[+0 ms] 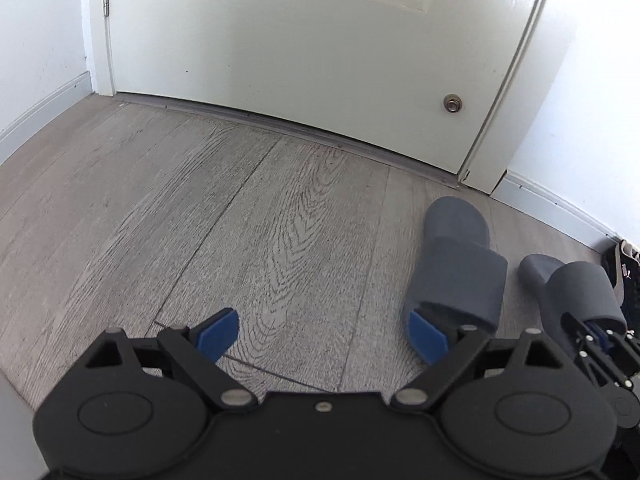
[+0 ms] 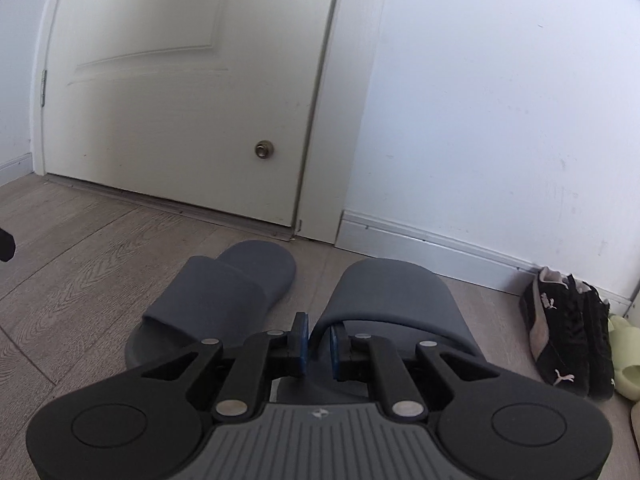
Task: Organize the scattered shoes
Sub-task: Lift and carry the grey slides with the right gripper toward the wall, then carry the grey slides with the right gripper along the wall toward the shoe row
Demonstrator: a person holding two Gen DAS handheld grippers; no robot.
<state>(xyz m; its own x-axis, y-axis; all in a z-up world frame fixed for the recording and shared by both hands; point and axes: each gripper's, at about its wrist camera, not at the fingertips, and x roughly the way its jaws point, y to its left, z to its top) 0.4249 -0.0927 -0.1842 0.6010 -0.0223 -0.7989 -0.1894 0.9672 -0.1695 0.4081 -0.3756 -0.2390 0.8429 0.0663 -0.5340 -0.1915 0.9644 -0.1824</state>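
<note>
Words or numbers: none can be read.
Black sneaker [image 2: 560, 340]: pale leaping-cat logo at its heel and another on its tongue, without lettering.

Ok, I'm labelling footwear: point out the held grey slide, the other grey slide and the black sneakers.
held grey slide [image 2: 394, 292], right wrist view, strap top
other grey slide [image 2: 224, 292], right wrist view, strap
black sneakers [image 2: 560, 336], right wrist view, side
</note>
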